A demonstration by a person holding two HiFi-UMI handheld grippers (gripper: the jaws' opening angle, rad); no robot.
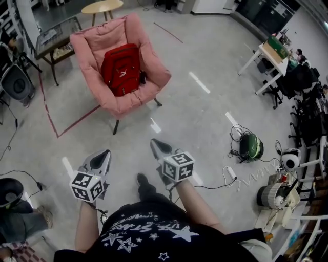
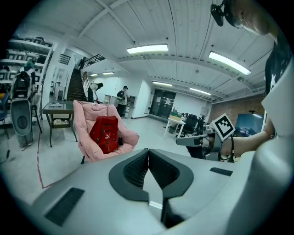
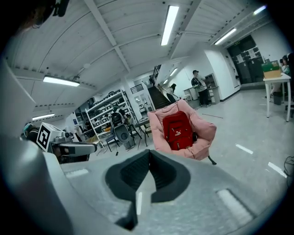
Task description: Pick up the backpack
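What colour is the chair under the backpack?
Pink. The chair holding the red backpack shows best in the head view.

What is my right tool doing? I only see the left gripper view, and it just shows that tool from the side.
Observer: Your right tool is shut with nothing between its jaws. It points toward the red backpack on the pink chair.
Operator: Is there stuff on the ground I could trip on?
Observer: The head view shows bare floor from you to the chair. A green thing with cables lies off to the right, away from that path.
Operator: What's hiding behind the chair?
Observer: A round wooden table stands just behind it.
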